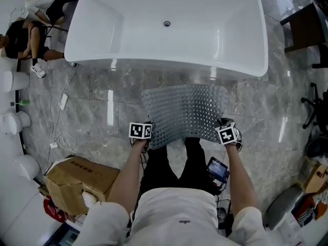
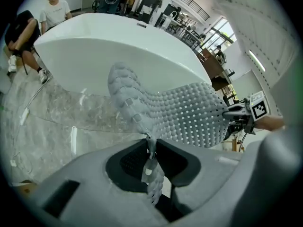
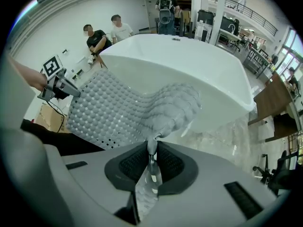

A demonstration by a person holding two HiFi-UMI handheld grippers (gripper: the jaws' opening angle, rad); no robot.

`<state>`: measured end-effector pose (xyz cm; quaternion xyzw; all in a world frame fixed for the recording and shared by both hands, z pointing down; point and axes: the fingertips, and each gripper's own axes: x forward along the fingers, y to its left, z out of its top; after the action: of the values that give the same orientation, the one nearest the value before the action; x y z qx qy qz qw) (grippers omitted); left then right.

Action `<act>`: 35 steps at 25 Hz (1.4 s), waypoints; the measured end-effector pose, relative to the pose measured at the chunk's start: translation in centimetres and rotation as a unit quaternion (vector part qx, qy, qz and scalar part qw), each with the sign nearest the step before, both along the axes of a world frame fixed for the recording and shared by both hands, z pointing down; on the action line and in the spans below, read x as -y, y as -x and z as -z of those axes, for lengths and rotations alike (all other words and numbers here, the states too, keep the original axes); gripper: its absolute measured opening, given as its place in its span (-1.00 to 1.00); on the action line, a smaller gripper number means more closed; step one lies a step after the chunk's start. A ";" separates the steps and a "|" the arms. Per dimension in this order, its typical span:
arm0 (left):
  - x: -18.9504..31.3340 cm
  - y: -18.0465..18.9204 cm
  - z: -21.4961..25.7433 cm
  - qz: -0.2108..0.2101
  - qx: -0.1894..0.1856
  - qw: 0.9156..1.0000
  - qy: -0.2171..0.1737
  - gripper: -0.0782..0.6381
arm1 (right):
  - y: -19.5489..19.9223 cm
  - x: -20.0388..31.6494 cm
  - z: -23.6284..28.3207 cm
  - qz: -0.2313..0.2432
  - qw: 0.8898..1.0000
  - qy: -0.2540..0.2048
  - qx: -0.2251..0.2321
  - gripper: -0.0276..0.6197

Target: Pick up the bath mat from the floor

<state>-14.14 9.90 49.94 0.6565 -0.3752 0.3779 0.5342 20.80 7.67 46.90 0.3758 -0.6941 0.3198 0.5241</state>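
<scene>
The grey studded bath mat [image 1: 184, 111] hangs in the air between my two grippers, in front of the white bathtub [image 1: 166, 29]. My left gripper [image 1: 144, 139] is shut on the mat's near left corner. In the left gripper view the mat [image 2: 189, 115] runs out from the pinched jaws of that gripper [image 2: 149, 148], its edge curled. My right gripper [image 1: 225, 132] is shut on the near right corner. In the right gripper view the mat [image 3: 123, 110] sags away from this gripper [image 3: 152, 150] toward the left gripper [image 3: 59, 86].
Grey marble floor [image 1: 97, 106] lies under the mat. A cardboard box [image 1: 77, 181] stands at the near left. Cables [image 1: 59, 132] trail on the floor at left. People sit at the far left [image 1: 31, 35]. A dark table [image 1: 307, 27] stands at far right.
</scene>
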 end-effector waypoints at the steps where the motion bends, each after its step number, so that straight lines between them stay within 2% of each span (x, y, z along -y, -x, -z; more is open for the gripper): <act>1: 0.2 0.4 0.6 0.002 0.000 1.000 -0.005 -0.59 | -0.3 0.1 0.7 -0.005 1.000 -0.005 0.000 -0.75; 12: 6.4 4.4 8.0 0.026 -0.004 0.996 -0.088 -0.59 | -0.9 3.7 7.9 -0.051 0.995 -0.088 0.009 -0.75; 16: 9.0 6.0 11.0 0.044 -0.008 0.991 -0.130 -0.60 | -1.1 6.0 10.9 -0.071 0.989 -0.130 0.015 -0.75; 21: 12.3 7.8 15.1 0.059 -0.014 0.981 -0.187 -0.60 | -1.4 9.4 15.5 -0.071 0.979 -0.188 0.020 -0.75; 28: 17.4 9.4 23.8 0.069 -0.023 0.953 -0.295 -0.61 | -2.0 14.2 24.2 -0.062 0.955 -0.287 0.030 -0.75; 32: 19.7 10.7 29.2 0.071 -0.022 0.931 -0.356 -0.61 | -2.1 16.3 29.9 -0.069 0.935 -0.345 0.041 -0.75; 35: 21.3 11.3 34.0 0.071 -0.026 0.911 -0.405 -0.61 | -2.4 17.3 34.7 -0.069 0.917 -0.390 0.048 -0.75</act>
<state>-25.49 -11.38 15.98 0.7978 -0.5279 0.1369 0.2572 23.24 -9.67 12.23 0.5818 -0.7603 0.0765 0.2785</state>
